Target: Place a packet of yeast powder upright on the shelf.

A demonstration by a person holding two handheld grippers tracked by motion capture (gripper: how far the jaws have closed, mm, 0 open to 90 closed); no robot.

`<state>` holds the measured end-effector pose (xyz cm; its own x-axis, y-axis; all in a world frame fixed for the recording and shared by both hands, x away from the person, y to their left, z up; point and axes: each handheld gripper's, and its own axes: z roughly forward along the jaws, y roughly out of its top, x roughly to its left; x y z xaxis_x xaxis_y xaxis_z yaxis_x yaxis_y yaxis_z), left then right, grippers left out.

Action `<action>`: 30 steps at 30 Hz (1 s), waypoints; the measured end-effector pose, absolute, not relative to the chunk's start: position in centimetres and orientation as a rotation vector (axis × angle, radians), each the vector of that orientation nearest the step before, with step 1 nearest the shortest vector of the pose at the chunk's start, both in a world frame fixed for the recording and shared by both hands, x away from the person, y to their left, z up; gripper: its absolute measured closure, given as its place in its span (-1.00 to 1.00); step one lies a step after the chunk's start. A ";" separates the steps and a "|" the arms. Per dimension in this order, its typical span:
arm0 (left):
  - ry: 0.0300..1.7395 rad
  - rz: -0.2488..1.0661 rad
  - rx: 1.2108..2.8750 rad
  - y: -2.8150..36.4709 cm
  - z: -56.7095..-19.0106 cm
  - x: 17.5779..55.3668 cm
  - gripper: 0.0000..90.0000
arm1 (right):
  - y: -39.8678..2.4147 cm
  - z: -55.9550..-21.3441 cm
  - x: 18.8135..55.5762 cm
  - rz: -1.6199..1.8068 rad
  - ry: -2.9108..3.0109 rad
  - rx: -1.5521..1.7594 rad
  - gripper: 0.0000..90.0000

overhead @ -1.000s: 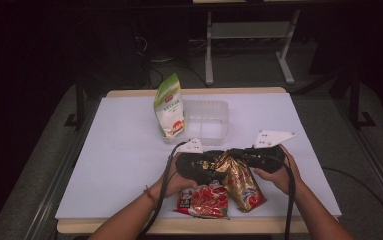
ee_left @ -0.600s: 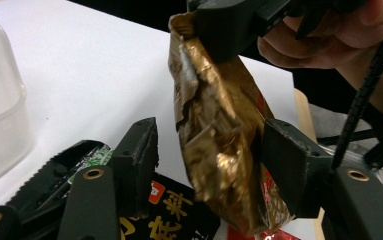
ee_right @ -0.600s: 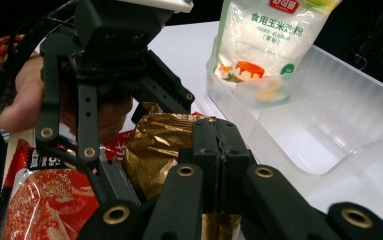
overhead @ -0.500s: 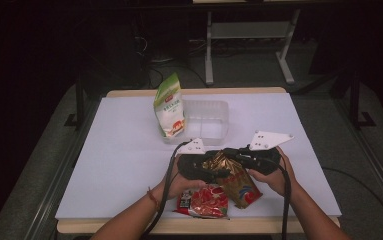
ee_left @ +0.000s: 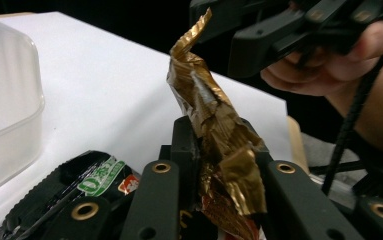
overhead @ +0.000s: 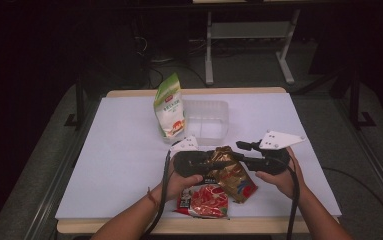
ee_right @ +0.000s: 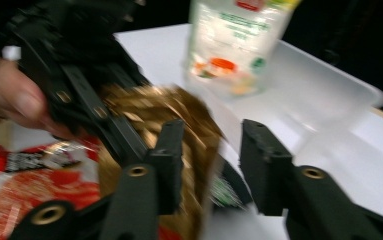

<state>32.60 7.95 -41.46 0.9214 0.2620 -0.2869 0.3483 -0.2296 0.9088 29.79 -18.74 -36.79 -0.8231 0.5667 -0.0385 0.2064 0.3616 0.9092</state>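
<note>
Inspector: Since the earlier frame?

Operator: I am seeing the gold snack packet passing over: left gripper has been closing and is now clenching it above the red packet; right gripper has been opening, pads released.

Inspector: Risk?

Operator: Crumpled foil slipping. My left gripper view is showing the pinch; the high view is hiding it.

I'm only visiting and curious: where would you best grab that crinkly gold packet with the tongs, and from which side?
Probably by its twisted top edge, coming from the side across the flat face. The gold packet is thin and crumpled, so its upper strip fits between two pads; the left tongs pinch it there, while the right tongs stand open beside it.
</note>
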 end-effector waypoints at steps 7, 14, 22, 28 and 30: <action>0.453 -0.082 1.731 8.5 -40.0 32.4 0.77 | -21.7 -38.1 30.5 1.289 2.246 0.788 0.01; 0.472 -0.002 1.662 10.0 -37.2 32.4 0.78 | -24.8 -38.8 31.4 1.261 2.174 0.932 -0.06; 0.551 0.179 1.642 13.7 -35.3 33.1 0.78 | -25.8 -40.0 31.9 1.230 2.162 0.993 -0.18; 0.609 0.284 1.633 15.9 -35.0 33.7 0.77 | -25.5 -40.6 32.2 1.235 2.176 0.986 -0.24; 0.620 0.322 1.640 16.4 -35.0 33.9 0.77 | -25.2 -40.7 32.2 1.246 2.182 0.968 -0.26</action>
<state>33.86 16.44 -34.97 0.8141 0.5639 -0.1388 0.2107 -0.0642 0.9754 32.16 -25.19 -40.71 -0.6554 0.7545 -0.0353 0.3531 0.3475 0.8687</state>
